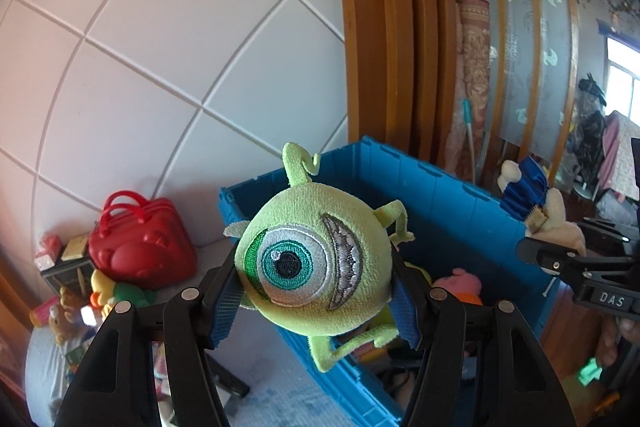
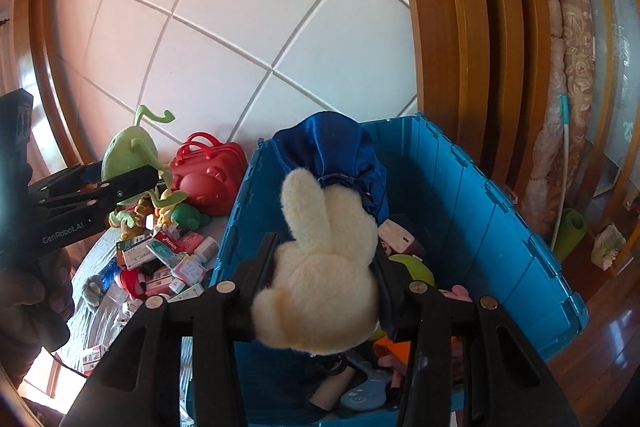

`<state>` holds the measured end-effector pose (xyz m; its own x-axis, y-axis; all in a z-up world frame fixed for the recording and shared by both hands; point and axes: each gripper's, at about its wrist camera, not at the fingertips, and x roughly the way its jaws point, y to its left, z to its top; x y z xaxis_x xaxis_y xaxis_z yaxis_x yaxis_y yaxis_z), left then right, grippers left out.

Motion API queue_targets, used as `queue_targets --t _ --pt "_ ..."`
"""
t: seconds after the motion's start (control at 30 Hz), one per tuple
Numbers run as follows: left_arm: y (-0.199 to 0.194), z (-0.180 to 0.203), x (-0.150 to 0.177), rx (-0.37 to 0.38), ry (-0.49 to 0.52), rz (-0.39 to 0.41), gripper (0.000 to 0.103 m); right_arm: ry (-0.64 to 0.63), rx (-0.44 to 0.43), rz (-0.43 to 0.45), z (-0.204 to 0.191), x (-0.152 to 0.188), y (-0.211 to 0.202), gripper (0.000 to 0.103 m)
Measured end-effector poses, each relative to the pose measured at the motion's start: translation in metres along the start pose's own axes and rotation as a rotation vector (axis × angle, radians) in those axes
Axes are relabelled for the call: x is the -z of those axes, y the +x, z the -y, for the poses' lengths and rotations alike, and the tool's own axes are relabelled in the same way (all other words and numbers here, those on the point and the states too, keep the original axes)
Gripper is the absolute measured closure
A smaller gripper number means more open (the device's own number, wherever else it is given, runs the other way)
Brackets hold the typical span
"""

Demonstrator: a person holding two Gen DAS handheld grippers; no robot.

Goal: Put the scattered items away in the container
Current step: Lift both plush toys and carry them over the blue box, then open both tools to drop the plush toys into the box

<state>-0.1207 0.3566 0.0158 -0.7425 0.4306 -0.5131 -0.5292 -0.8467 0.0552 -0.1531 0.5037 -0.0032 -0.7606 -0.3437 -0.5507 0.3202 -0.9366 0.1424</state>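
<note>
My left gripper (image 1: 316, 271) is shut on a green one-eyed monster plush (image 1: 312, 259) and holds it in the air at the near left edge of the blue crate (image 1: 460, 203). My right gripper (image 2: 324, 259) is shut on a cream rabbit plush in a blue dress (image 2: 320, 267) and holds it above the blue crate (image 2: 480, 211). The crate holds several toys. The right gripper and rabbit plush also show in the left wrist view (image 1: 536, 211); the left gripper with the green plush shows in the right wrist view (image 2: 128, 155).
A red bear-faced case (image 1: 140, 247) stands by the white panelled wall, left of the crate. Small boxes and plush toys (image 2: 160, 255) lie scattered on the grey surface beside it. Wooden door frames (image 1: 384, 27) and a rolled carpet (image 2: 568, 87) stand behind.
</note>
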Motion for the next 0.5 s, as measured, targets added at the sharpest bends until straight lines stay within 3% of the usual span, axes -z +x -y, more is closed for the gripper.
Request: queue_targets --t 0.5 --pt "0.065 0.041 -0.030 0.114 0.034 -0.040 0.040 0.073 0.114 -0.023 0.068 0.004 0.004 0.061"
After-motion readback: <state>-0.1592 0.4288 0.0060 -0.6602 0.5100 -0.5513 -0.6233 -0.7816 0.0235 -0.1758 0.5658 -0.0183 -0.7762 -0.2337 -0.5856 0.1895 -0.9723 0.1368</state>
